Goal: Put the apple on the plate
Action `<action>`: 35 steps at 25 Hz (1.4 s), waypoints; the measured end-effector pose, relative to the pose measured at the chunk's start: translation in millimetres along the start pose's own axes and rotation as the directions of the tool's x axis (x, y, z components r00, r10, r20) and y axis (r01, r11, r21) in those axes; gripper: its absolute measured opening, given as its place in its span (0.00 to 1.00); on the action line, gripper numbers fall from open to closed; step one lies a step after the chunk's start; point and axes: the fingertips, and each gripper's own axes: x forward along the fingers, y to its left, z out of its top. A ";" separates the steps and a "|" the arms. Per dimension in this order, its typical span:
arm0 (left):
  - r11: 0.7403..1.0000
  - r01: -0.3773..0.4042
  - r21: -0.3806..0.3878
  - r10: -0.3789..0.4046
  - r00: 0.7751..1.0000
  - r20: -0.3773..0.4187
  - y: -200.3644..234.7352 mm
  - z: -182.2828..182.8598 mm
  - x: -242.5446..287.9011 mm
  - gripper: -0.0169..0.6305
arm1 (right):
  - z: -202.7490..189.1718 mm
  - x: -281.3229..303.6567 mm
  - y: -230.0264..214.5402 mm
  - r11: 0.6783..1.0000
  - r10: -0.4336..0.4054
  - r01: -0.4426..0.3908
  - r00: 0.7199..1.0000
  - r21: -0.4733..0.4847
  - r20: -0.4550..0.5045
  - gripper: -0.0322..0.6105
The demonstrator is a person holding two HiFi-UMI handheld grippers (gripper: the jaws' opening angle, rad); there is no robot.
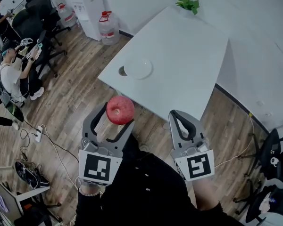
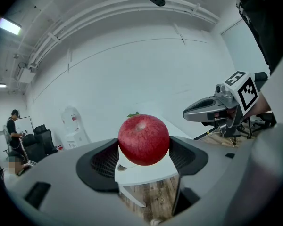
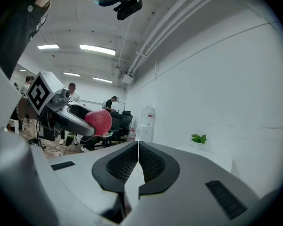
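A red apple [image 1: 120,109] is clamped between the jaws of my left gripper [image 1: 114,116], held in the air over the wooden floor, short of the white table [image 1: 188,55]. In the left gripper view the apple [image 2: 144,140] fills the gap between the jaws. The white plate [image 1: 137,69] lies near the table's front left corner, beyond the apple. My right gripper [image 1: 178,116] hovers to the right of the left one, jaws pressed together with nothing between them [image 3: 138,160]. From the right gripper view, the apple [image 3: 99,121] appears at left.
A green plant [image 1: 187,4] sits at the table's far edge. A round hole [image 1: 122,71] lies just left of the plate. Water bottles [image 1: 107,28] and a white dispenser [image 1: 87,8] stand by the wall. People sit at desks at left [image 1: 12,69]. Cables and shoes lie on the floor [image 1: 30,171].
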 end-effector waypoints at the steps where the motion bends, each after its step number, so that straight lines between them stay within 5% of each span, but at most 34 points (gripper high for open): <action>1: 1.000 0.001 -0.004 -0.001 1.000 -0.002 -0.5 0.7 0.8 0.56 | -1.2 -0.9 -0.9 1.000 -0.004 0.004 1.000 0.002 -0.002 0.11; 23: 0.998 0.056 -0.027 -0.056 0.998 0.008 28.0 -5.2 46.2 0.56 | 0.6 29.3 -22.2 0.997 -0.077 0.077 0.996 -0.013 -0.037 0.11; 29: 0.992 0.104 0.072 -0.108 0.993 0.056 42.9 -2.2 77.3 0.56 | -1.2 48.5 -42.1 0.994 -0.113 0.113 0.992 -0.006 -0.053 0.12; 35: 0.993 0.109 0.036 -0.111 0.993 0.034 60.7 -6.2 106.5 0.56 | -1.4 72.0 -57.6 0.991 -0.132 0.132 0.989 0.002 -0.064 0.11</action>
